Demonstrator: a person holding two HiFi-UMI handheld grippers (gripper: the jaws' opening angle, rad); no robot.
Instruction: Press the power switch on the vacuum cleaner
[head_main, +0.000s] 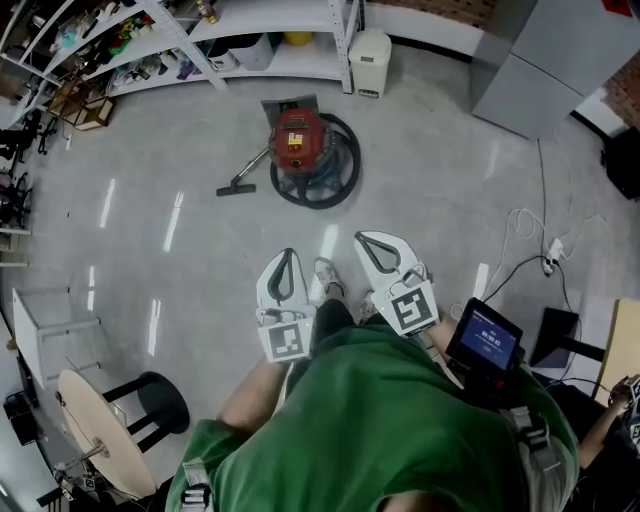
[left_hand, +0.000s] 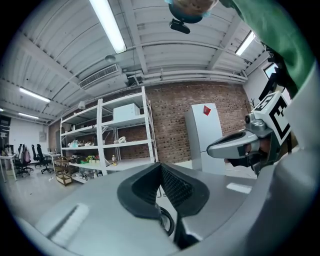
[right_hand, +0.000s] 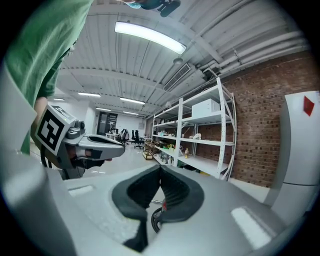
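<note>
Vac cleaner on floor ahead, near shelving, well apart from you. Red top, dark round base; switch too small to spot from here. Body prob. stiff plastic and may roll if shoved, so press straight down w/ one closed tip, no grip needed. Left gripper & right gripper: fingers together, nothing between. You hold both close to torso, side by side, tips pointing fwd toward vac.
</note>
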